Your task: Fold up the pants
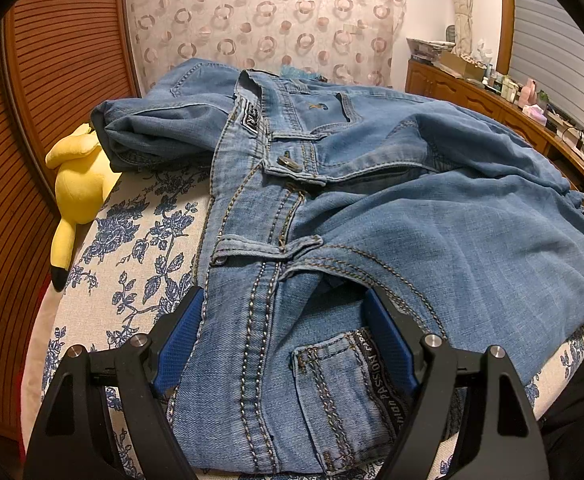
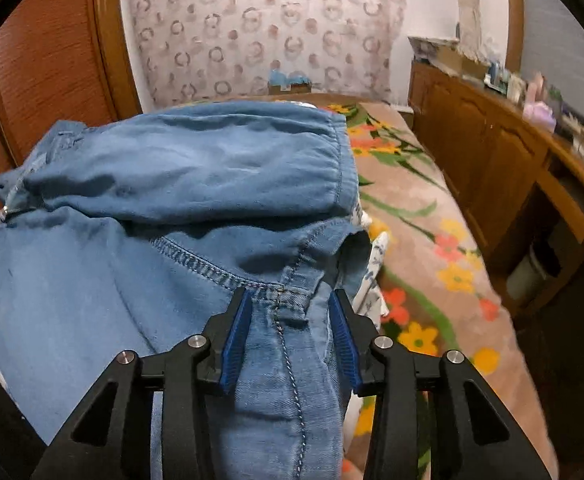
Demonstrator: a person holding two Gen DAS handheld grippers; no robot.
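Blue jeans [image 1: 371,208] heaped on bed [image 1: 132,240], yellow plush toy [image 1: 78,184] at nine o'clock; left hand-held gripper [image 1: 284,344] spread wide astride waistband, right hand-held gripper [image 2: 288,336] part-open, loose around hem.

A curtain with ring pattern [image 1: 260,20] hangs behind; wooden slatted doors [image 1: 52,60] at left, a cluttered wooden sideboard [image 2: 487,152] at right, flowered carpet [image 2: 423,240] below

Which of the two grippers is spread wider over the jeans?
The left gripper: its jaws straddle the whole waistband. The right gripper brackets just a hem.
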